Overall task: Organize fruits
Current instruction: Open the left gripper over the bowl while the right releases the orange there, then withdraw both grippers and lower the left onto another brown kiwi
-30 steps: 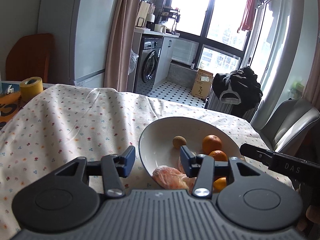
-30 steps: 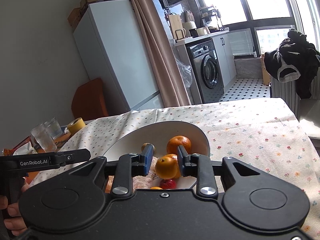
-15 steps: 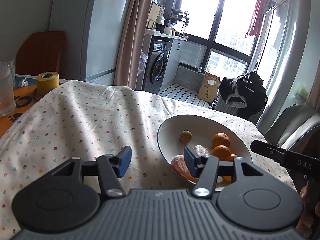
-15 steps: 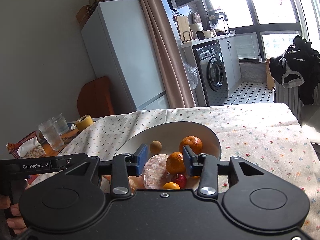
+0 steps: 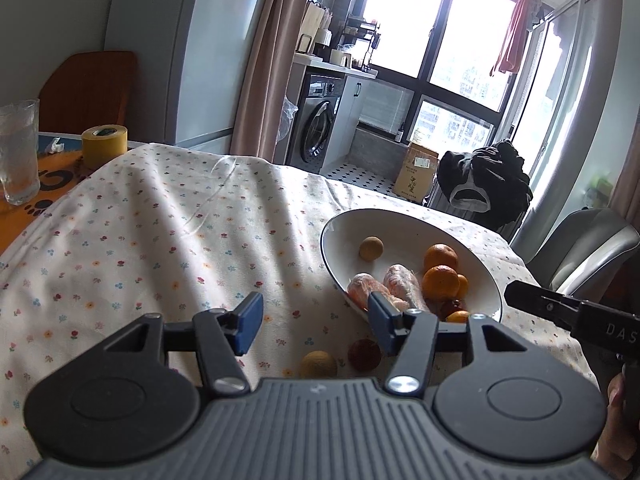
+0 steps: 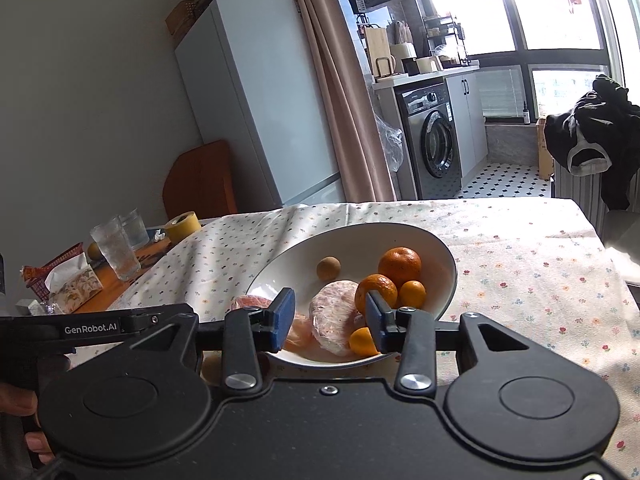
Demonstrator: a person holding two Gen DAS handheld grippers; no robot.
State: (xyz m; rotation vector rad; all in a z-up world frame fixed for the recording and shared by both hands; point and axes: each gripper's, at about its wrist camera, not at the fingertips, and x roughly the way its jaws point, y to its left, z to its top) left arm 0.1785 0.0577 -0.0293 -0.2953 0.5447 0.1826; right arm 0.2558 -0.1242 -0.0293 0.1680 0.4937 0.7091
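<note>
Two loose fruits on the floral tablecloth, outside the white ceramic bowl: small tan round fruit and dark red one, both round, no long axis. Sitting at 5 o'clock from the left gripper, just under its wide-open, empty jaws, so clearly nearer than the right gripper, also open and empty over the bowl.

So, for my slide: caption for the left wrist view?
Open left gripper above two loose fruits beside the fruit bowl.

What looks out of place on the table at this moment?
Two small round fruits, one tan and one dark red, lie on the floral tablecloth just outside the white bowl holding the other fruit.
</note>
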